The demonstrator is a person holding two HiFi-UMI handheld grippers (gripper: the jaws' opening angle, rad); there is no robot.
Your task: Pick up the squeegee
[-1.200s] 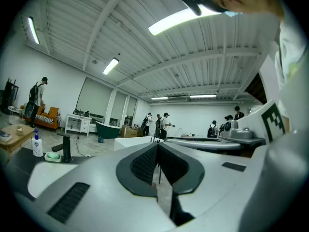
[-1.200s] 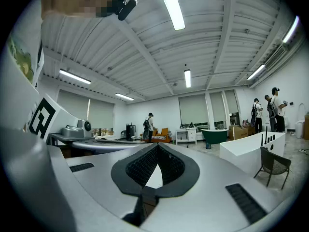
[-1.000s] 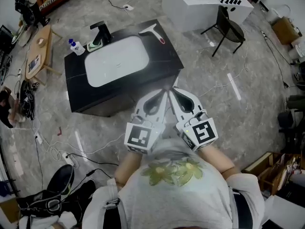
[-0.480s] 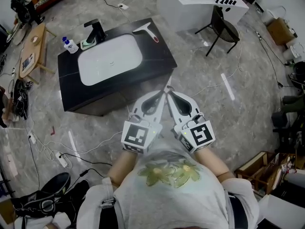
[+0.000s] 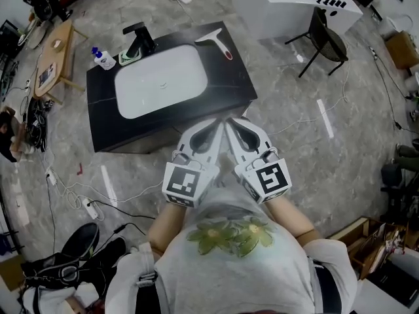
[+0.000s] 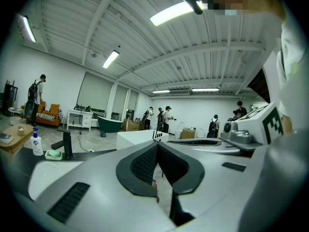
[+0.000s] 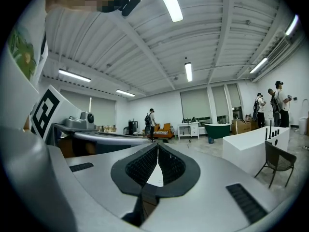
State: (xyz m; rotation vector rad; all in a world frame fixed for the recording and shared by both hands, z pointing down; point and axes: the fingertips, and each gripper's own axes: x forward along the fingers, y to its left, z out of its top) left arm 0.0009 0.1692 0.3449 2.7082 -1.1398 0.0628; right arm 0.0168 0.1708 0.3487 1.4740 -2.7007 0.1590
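The squeegee [image 5: 213,42], white with a red handle tip, lies on the far right corner of the black sink counter [image 5: 232,84]. In the head view my left gripper [image 5: 217,121] and right gripper [image 5: 230,120] are held side by side in front of my chest, pointing at the counter's near edge and well short of the squeegee. Each has its jaws closed tip to tip with nothing between them. The left gripper view shows its shut jaws [image 6: 157,144], and the right gripper view shows the same [image 7: 158,145]. Neither gripper view shows the squeegee.
A white basin [image 5: 160,84] fills the counter's middle, with a black faucet [image 5: 139,38] and a soap bottle [image 5: 103,58] behind it. A white block [image 5: 288,2] and a black chair [image 5: 324,41] stand to the right. Cables [image 5: 72,198] lie on the floor at left.
The head view has shifted, and the counter now sits closer to both grippers. The two grippers stay shut and side by side.
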